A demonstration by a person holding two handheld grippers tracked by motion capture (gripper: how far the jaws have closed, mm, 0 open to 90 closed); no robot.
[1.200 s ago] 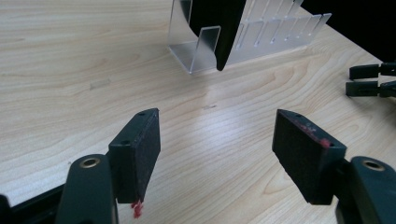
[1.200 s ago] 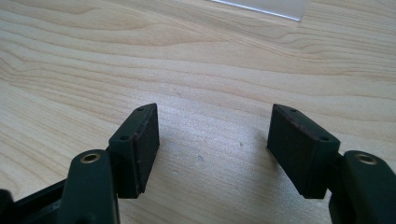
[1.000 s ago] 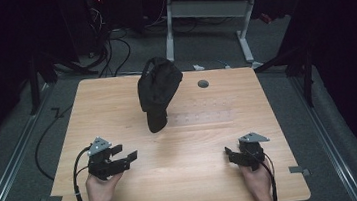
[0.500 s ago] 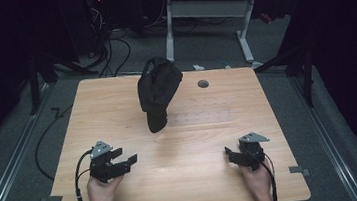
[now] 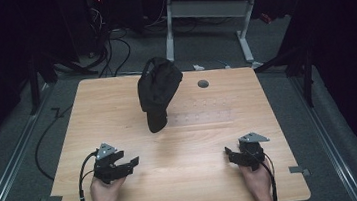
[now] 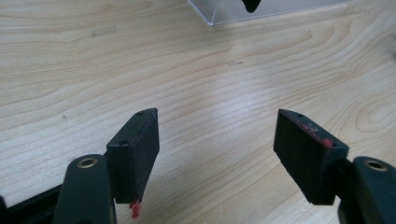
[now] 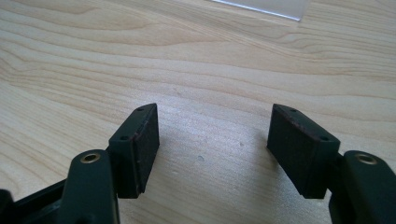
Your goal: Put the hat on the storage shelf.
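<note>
Both claws stood wide apart with nothing between their jaws: the left gripper (image 5: 125,165) and the right gripper (image 5: 232,154) rested low over the pale wooden table (image 5: 191,144), each held in a hand at the near edge. Ahead of them and between the two, nearer the left one, a black fabric cap (image 5: 158,90) sat raised on a clear plastic stand (image 6: 261,11). Beyond the cap lay a small round grey hole (image 5: 203,84), then grey floor with dark cables (image 5: 111,52) and a white-legged desk (image 5: 207,12).
</note>
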